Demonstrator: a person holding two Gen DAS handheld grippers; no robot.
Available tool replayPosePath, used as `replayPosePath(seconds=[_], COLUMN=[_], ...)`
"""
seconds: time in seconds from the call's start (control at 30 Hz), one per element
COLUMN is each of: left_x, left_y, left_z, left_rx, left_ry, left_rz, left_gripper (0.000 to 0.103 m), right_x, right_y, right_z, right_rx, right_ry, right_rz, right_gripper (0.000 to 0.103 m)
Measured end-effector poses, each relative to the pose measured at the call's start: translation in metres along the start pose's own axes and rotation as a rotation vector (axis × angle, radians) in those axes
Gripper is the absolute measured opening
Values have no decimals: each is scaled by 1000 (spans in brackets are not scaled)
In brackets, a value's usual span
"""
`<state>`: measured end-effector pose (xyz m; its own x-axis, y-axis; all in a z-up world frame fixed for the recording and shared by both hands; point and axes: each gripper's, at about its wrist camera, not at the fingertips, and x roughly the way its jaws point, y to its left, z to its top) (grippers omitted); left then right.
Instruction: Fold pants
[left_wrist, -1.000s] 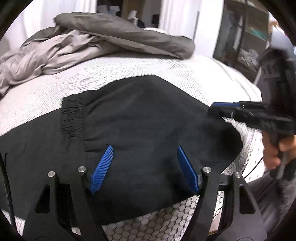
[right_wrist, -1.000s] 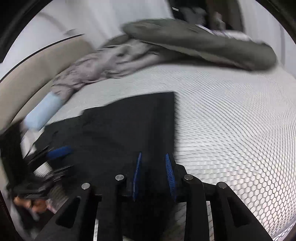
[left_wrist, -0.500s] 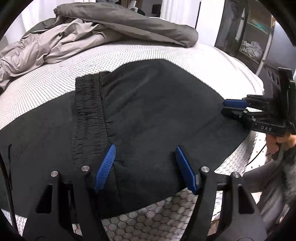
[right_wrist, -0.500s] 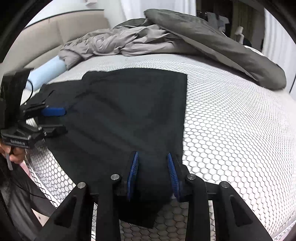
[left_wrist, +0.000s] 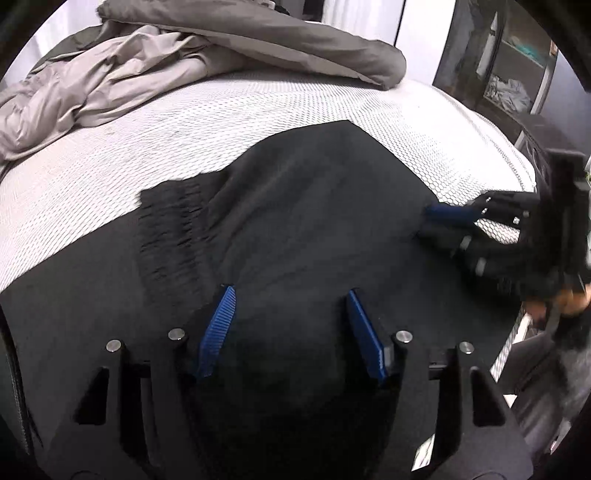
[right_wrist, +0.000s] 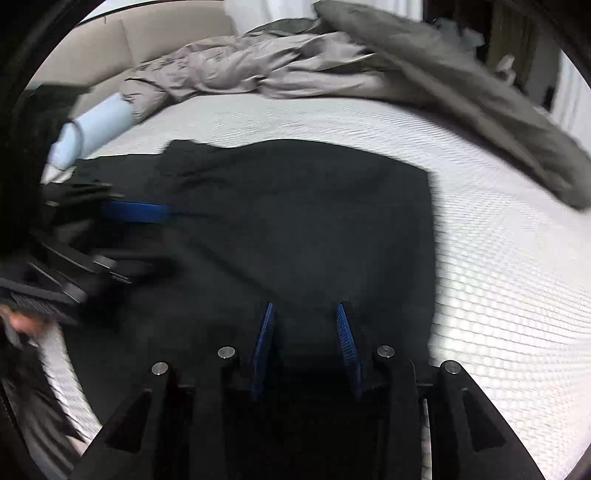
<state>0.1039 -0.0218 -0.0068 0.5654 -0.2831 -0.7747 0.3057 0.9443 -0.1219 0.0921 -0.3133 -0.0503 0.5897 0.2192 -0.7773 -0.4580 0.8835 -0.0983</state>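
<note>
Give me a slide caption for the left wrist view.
Open left gripper over black pants on the mattress, right gripper at their edge.

No readable text, label, brand or number shows in either wrist view

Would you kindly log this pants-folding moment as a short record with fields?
surface: white honeycomb-patterned mattress
garment: black pants, lying folded on the mattress, elastic waistband visible
left gripper: open, fingers over the pants
right gripper: open, fingers over the pants near their right edge
background: grey duvet bunched at the far side; pale blue roll at the far left
</note>
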Motion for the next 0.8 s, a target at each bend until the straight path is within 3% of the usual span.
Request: replayPosePath(seconds=[0.13,0.3,0.4,0.47,0.6,0.63,0.7,0.8], left_x=[-23,-44,-19,9,13,9,3,-7], left_y=[3,1,-1,2,19,24,32,29], left_z=[-12,14,36,41,33,30,23,21], left_rx=[-25,-43,-42,-11,-23,-24,-53,-54], left_ry=[-18,-113,-62,23,25,21,10,3], left_rz=[17,33,32,89,50,82,60,103], left_gripper=[61,61,61,57,49,49,49,49], right_x=[-14,-24,-11,9,29,27,24,15], right_y=[-22,2,14,16,6,-3,-16,-35], right_z=[-7,18,32,36,42,40,33,28], right_rx=[64,51,46,56,24,27,17,103], right_ry=[-30,-80,-46,25,56,51,55,44], right_rz=[20,88,130,165,64,5,-131,-92], right_gripper=[35,36,36,36,36,36,36,38])
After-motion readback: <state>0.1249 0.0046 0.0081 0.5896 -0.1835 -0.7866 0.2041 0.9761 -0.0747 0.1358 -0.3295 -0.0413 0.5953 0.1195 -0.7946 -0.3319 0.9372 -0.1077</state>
